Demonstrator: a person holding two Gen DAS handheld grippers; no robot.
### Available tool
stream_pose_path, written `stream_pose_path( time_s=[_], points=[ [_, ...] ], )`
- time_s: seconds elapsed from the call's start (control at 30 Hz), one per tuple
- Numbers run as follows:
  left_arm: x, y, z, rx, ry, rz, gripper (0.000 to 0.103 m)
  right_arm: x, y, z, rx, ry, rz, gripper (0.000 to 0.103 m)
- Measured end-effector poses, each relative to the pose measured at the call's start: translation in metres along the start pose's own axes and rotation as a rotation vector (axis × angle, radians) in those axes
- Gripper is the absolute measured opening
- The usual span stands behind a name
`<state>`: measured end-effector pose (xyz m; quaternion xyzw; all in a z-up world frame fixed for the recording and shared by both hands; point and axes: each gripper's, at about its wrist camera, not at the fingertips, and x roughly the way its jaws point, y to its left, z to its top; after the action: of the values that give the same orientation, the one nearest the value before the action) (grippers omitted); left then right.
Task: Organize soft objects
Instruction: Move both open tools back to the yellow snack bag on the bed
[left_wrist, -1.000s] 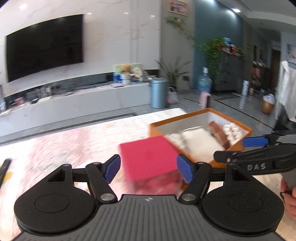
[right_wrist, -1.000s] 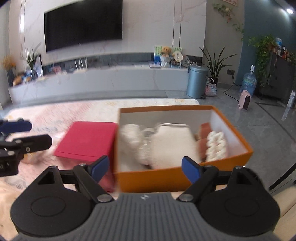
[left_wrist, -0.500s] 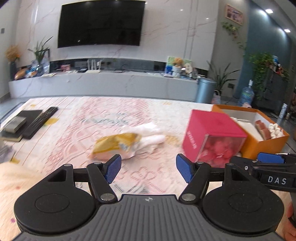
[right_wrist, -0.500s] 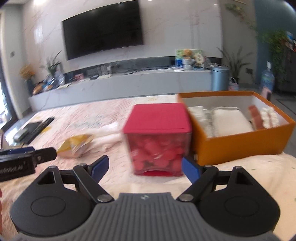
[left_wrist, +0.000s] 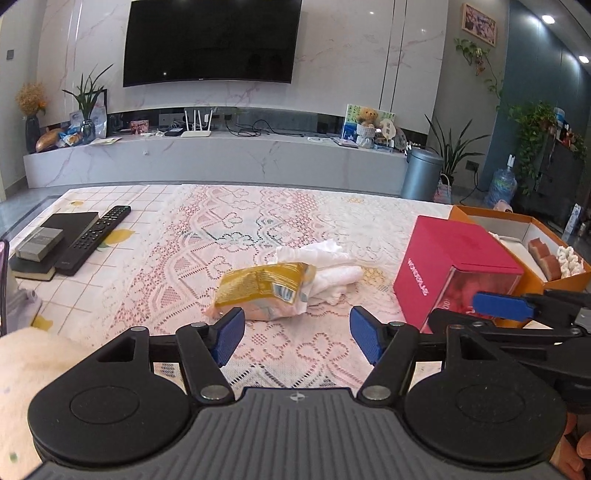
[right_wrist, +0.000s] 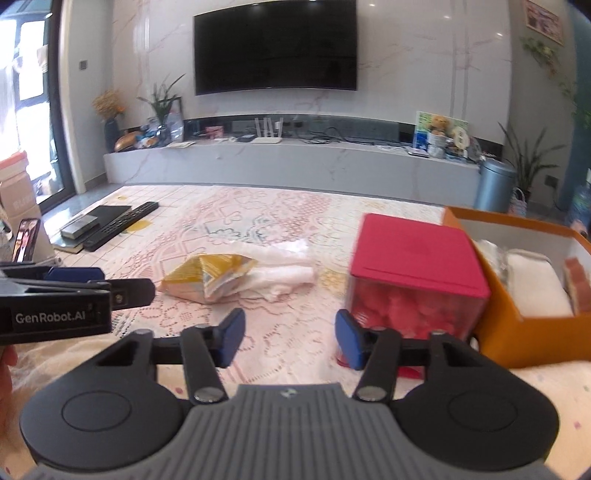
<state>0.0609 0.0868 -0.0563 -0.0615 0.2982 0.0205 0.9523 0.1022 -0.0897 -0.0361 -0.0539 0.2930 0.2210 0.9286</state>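
A yellow soft packet (left_wrist: 264, 290) lies on the lace tablecloth with a white crumpled cloth (left_wrist: 325, 269) against its right side; both also show in the right wrist view, the packet (right_wrist: 207, 275) and the cloth (right_wrist: 284, 267). My left gripper (left_wrist: 297, 334) is open and empty, just short of the packet. My right gripper (right_wrist: 290, 338) is open and empty, between the packet and a red box (right_wrist: 415, 275). An orange box (right_wrist: 517, 332) at the right holds white and brown soft items.
A black remote (left_wrist: 94, 240) and a small stack of dark books with a grey case (left_wrist: 40, 243) lie at the table's left. A cream fluffy cloth (left_wrist: 26, 373) sits at my near left. A phone (right_wrist: 24, 243) stands at the far left.
Both grippers have swung left from the orange box toward the middle of the table, so the yellow packet and white cloth came into view. Both stayed open.
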Motion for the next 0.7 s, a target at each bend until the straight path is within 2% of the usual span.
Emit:
stream_pose_path(
  time_s=[0.13, 0.2, 0.43, 0.6, 0.7],
  points=[
    [0.012, 0.008, 0.009, 0.022, 0.017, -0.006, 0.076, 0.015, 0.011, 0.009, -0.037, 0.002, 0.032, 0.051],
    [0.018, 0.014, 0.013, 0.015, 0.025, -0.004, 0.076, 0.026, 0.015, 0.015, -0.055, 0.010, 0.043, 0.043],
    [0.051, 0.039, 0.029, -0.058, 0.072, 0.014, 0.076, 0.076, 0.027, 0.031, -0.098, 0.058, 0.050, 0.041],
    [0.069, 0.046, 0.035, -0.110, 0.101, -0.033, 0.077, 0.115, 0.032, 0.040, -0.132, 0.108, 0.037, 0.040],
    [0.078, 0.051, 0.030, -0.159, 0.125, -0.036, 0.077, 0.133, 0.033, 0.040, -0.150, 0.146, 0.022, 0.031]
  ],
)
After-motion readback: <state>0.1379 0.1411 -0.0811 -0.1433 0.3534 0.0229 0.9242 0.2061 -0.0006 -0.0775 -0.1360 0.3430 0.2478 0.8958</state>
